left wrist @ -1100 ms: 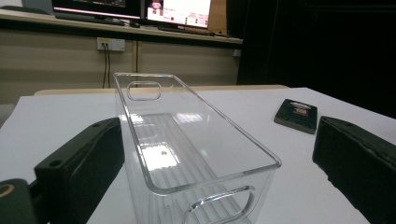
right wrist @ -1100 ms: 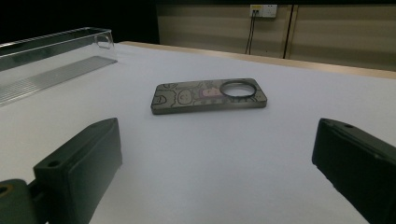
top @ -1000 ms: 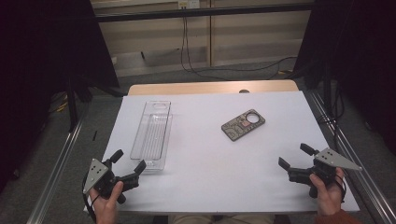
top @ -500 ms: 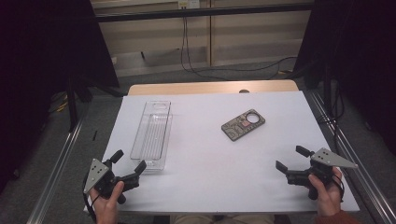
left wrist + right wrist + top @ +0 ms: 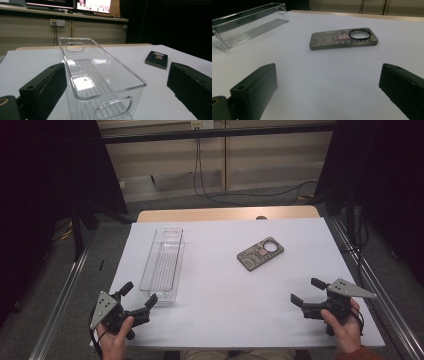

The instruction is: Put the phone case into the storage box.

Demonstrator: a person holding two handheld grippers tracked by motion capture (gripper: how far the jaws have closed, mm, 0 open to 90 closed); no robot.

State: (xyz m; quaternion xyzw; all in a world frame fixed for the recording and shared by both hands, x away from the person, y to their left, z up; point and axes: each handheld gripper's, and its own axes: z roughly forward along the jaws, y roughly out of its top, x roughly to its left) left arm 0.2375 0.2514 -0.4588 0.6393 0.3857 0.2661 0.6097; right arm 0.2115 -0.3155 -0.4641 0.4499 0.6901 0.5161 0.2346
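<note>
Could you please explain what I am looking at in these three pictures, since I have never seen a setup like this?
There is no robot here: a person stands at a white table and holds a hand-held black gripper in each hand, each with two jaws. The high view comes from a fixed camera above, looking down; the left gripper is at lower left and the right gripper at lower right. The other two pictures come from small cameras riding on the grippers, looking out between their own black jaws.

On the table lie a long clear plastic bin, which looks empty, and a flat olive-grey rectangular case with a round ring at one end. The left gripper faces the bin's near end; the right one faces the case. Both pairs of jaws stand open and hold nothing.
</note>
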